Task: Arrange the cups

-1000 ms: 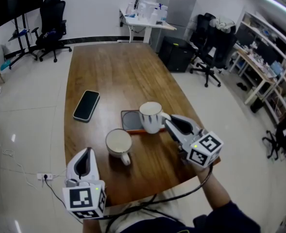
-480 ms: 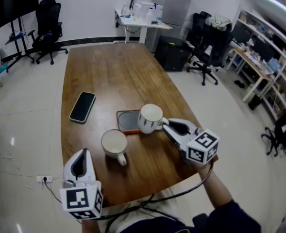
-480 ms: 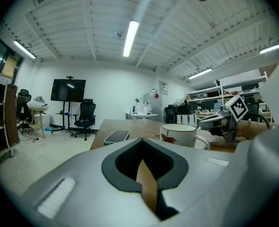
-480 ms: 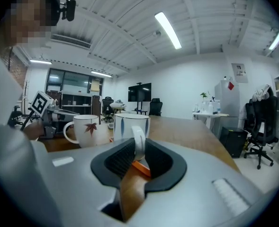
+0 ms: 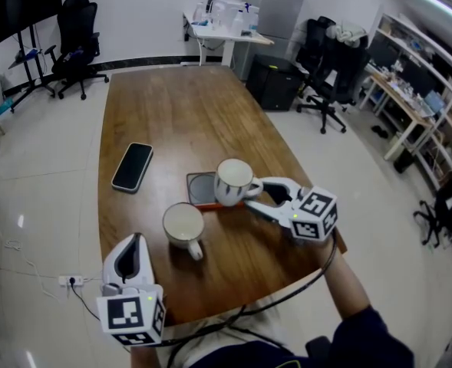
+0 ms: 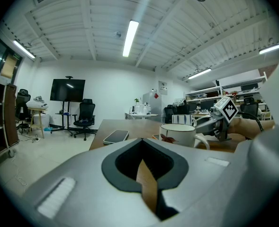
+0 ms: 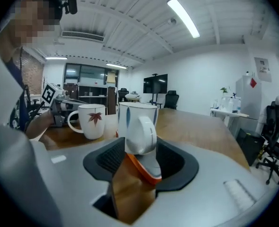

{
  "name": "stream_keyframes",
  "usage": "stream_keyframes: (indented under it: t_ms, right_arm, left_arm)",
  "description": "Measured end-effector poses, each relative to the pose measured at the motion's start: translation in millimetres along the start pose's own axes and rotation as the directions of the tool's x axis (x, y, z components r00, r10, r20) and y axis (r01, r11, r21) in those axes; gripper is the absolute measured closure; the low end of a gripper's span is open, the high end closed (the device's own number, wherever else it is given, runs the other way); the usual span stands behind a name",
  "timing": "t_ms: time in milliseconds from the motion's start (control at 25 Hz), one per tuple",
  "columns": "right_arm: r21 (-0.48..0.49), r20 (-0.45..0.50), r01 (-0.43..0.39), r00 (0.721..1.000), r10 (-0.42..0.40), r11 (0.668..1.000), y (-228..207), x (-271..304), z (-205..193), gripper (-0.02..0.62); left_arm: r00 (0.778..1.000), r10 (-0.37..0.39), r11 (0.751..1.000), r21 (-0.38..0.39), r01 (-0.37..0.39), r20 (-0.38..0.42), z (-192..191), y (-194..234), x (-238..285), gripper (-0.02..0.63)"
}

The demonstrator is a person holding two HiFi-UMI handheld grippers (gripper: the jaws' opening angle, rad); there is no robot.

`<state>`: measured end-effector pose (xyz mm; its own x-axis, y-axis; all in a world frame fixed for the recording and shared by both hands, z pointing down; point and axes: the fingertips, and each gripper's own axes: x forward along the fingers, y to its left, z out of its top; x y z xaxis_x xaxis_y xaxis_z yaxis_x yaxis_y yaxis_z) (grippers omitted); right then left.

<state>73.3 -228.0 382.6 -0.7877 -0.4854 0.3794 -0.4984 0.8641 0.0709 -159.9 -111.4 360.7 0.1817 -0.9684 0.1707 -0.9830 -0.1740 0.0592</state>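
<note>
The right gripper (image 5: 252, 198) has its jaws part-spread, having just been opening, with the handle of the white blue-marked mug (image 5: 232, 181) between them and a little gap on each side, so the pads no longer seem to pinch it. That mug stands on the right part of a grey, orange-edged coaster (image 5: 201, 190). A second mug with a red leaf print (image 5: 184, 225) stands just beside it, directly on the worktop (image 5: 179, 113). Both look like glazed ceramic: stiff, fairly heavy, slick and chippable, so the handle loop is probably the safest place to grip. The left gripper (image 5: 136, 240) hangs at the near edge with its jaws pressed together on nothing. The worktop is smooth varnished wood with a smartphone (image 5: 132, 166) lying to the left, in an office with pale floor tiles, swivel chairs and shelving.
</note>
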Motion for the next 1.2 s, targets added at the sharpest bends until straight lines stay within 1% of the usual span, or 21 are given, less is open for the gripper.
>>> stream_keyframes:
  t_ms: [80,160,200,240,280,360,480,560,680,840,1000,1080,1200]
  right_arm:
    - [0.01,0.004,-0.03,1.0,0.03,1.0,0,7,-2,0.374]
    - [0.026,0.033,-0.065,0.997,0.064,0.998,2,5,-2,0.386]
    - [0.031,0.046,-0.081,0.996,0.079,0.996,3,1,-2,0.441]
    - [0.034,0.054,-0.088,0.995,0.086,0.996,5,-4,-2,0.526]
    - [0.038,0.057,-0.087,0.995,0.085,0.996,6,-8,-2,0.529]
    - [0.046,0.066,-0.064,0.996,0.061,0.997,8,-9,0,0.531]
    - [0.068,0.121,-0.018,0.993,0.01,0.998,13,-2,12,0.532]
    - [0.069,0.15,0.012,0.988,-0.022,0.998,15,-3,17,0.532]
    - [0.081,0.18,0.034,0.982,-0.048,0.996,17,-9,21,0.532]
    - [0.1,0.237,0.063,0.968,-0.085,0.993,15,-20,27,0.532]
    - [0.103,0.286,0.128,0.946,-0.153,0.986,14,-40,33,0.531]
    - [0.123,0.294,0.145,0.94,-0.175,0.982,12,-49,32,0.531]
    - [0.133,0.268,0.173,0.942,-0.203,0.976,10,-60,23,0.531]
  left_arm:
    - [1.0,-0.004,1.0,0.005,0.004,-0.002,-1,0,0,0.603]
    - [1.0,-0.007,1.0,0.013,0.007,-0.002,-1,-3,0,0.603]
    - [1.0,-0.006,1.0,0.012,0.006,0.0,0,-6,-1,0.603]
    - [1.0,-0.005,1.0,0.011,0.005,0.0,1,-9,-3,0.603]
    - [1.0,-0.006,1.0,0.008,0.006,0.0,1,-12,-4,0.603]
    - [1.0,-0.011,1.0,0.001,0.011,-0.002,0,-13,-4,0.603]
    - [1.0,-0.02,1.0,0.02,0.02,-0.006,-2,-2,0,0.603]
    - [1.0,-0.02,1.0,0.01,0.02,-0.002,-2,0,1,0.603]
    - [1.0,-0.02,1.0,0.008,0.02,-0.002,-2,-2,1,0.603]
    - [1.0,-0.017,1.0,0.005,0.017,-0.002,-2,-2,0,0.603]
    - [1.0,-0.016,1.0,-0.011,0.016,0.005,-1,-2,0,0.603]
    - [1.0,-0.023,1.0,-0.017,0.023,0.002,-2,-2,1,0.603]
    - [0.999,-0.032,0.999,-0.009,0.032,0.001,-2,-3,1,0.603]
